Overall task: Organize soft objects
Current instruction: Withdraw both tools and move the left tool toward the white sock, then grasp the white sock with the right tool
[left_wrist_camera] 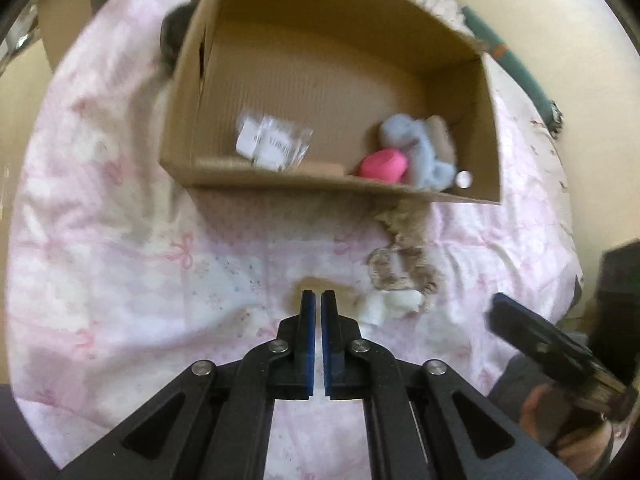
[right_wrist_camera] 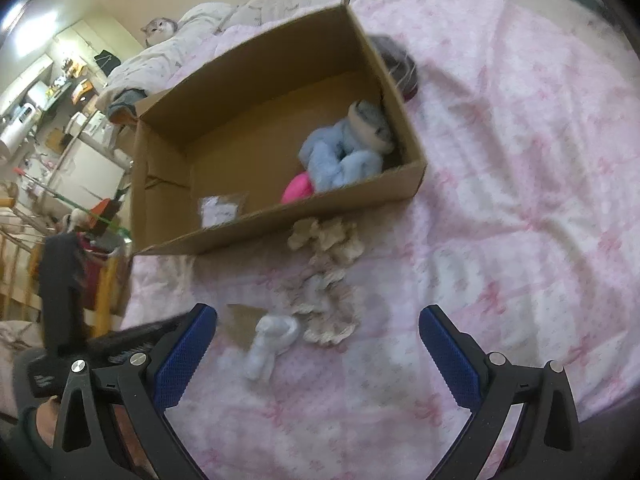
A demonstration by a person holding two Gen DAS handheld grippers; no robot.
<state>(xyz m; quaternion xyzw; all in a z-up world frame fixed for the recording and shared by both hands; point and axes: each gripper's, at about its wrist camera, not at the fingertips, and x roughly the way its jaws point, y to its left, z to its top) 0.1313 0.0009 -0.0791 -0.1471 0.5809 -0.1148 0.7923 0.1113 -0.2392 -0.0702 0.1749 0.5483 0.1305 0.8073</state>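
Note:
An open cardboard box [left_wrist_camera: 328,190] [right_wrist_camera: 168,152] lies on a pink bedspread. Inside it are a light blue plush toy [left_wrist_camera: 420,148] [right_wrist_camera: 344,156], a pink soft ball [left_wrist_camera: 382,166] [right_wrist_camera: 296,192] and a clear plastic packet [left_wrist_camera: 272,142] [right_wrist_camera: 220,210]. In front of the box lie a beige frilly cloth [left_wrist_camera: 402,260] [right_wrist_camera: 328,276] and a white rolled sock [left_wrist_camera: 386,306] [right_wrist_camera: 270,340]. My left gripper [left_wrist_camera: 318,300] is shut and empty, just left of the sock. My right gripper [right_wrist_camera: 318,324] is wide open above the sock and cloth; it also shows in the left wrist view [left_wrist_camera: 532,332].
A dark grey furry thing [left_wrist_camera: 174,36] [right_wrist_camera: 396,62] lies behind the box. A cat [right_wrist_camera: 160,30] sits on bedding at the far side. Shelves and room clutter [right_wrist_camera: 60,120] stand beyond the bed's left edge. A small tan card [right_wrist_camera: 244,320] lies by the sock.

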